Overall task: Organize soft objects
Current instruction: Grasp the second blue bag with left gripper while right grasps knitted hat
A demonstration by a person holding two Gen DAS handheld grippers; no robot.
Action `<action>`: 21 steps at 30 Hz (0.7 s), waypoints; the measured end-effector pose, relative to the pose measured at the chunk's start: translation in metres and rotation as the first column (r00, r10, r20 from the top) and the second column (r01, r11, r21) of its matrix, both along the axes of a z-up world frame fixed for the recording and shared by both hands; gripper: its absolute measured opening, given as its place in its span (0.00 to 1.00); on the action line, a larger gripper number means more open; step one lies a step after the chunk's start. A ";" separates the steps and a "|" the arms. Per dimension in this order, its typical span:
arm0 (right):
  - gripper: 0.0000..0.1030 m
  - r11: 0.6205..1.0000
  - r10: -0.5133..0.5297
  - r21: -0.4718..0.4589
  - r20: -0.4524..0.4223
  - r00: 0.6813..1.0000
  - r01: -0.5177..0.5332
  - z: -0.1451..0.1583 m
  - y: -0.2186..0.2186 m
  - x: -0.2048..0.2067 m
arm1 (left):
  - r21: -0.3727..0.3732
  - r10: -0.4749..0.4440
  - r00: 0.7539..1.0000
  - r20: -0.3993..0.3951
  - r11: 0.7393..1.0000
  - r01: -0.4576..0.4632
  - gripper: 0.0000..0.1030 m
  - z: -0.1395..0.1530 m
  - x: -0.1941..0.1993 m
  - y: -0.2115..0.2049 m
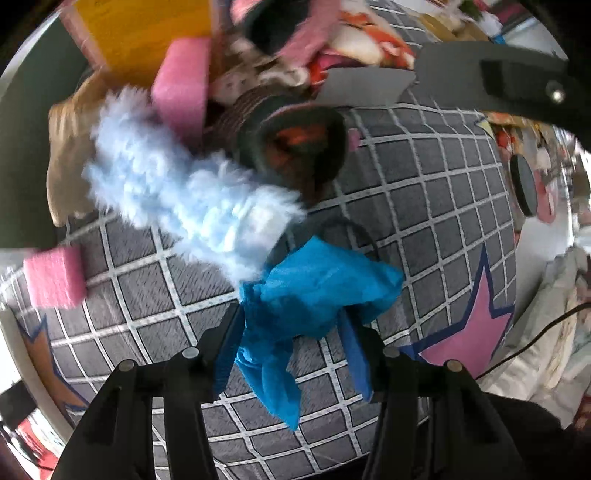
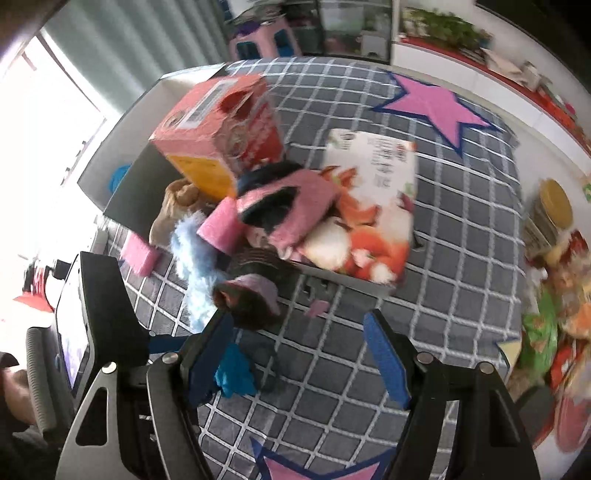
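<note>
A crumpled blue cloth (image 1: 314, 291) is seen between the parted fingers of the left gripper (image 1: 295, 354), above the checked mat (image 1: 424, 221); whether it is gripped cannot be told. Nothing is held in the open right gripper (image 2: 299, 354). The cloth could be dropped short of the pile

Grey cloth (image 2: 461, 229) with a white grid and pink, blue-edged stars (image 2: 436, 107) over the tabletop. Bright window (image 2: 44, 122) glaring at far left, pale green curtain (image 2: 122, 48) beside it. White cabinet (image 2: 461, 77) with a red top along the far right wall, potted greenery (image 2: 439, 27) above.
</note>
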State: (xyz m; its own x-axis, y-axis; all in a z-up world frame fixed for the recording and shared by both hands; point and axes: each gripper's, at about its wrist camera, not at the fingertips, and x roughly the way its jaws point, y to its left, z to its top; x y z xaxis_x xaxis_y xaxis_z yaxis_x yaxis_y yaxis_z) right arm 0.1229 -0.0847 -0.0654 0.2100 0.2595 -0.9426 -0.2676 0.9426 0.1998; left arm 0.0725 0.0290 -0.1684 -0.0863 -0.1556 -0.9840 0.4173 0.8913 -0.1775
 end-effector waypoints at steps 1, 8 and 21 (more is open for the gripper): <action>0.73 1.000 0.001 0.007 -0.014 1.000 -0.001 -0.004 0.002 0.002 | 0.000 0.015 1.000 0.005 1.000 -0.015 0.53 0.001 0.001 0.004; 0.72 0.995 -0.048 0.079 -0.119 0.992 0.057 -0.029 0.004 0.016 | -0.042 0.062 0.998 -0.015 0.997 -0.063 0.36 0.003 0.008 0.031; 0.69 0.995 -0.020 0.087 -0.212 0.977 0.039 -0.066 0.033 0.043 | -0.047 0.086 0.996 0.010 0.995 -0.086 0.36 -0.007 0.014 0.053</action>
State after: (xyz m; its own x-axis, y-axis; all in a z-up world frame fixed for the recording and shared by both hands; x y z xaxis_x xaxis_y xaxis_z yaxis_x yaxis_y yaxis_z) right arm 0.1660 -0.0522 -0.1312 0.0177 0.3417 -0.9396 -0.1829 0.9250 0.3330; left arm 0.0861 0.0819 -0.1754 -0.0592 -0.2073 -0.9765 0.3418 0.9148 -0.2150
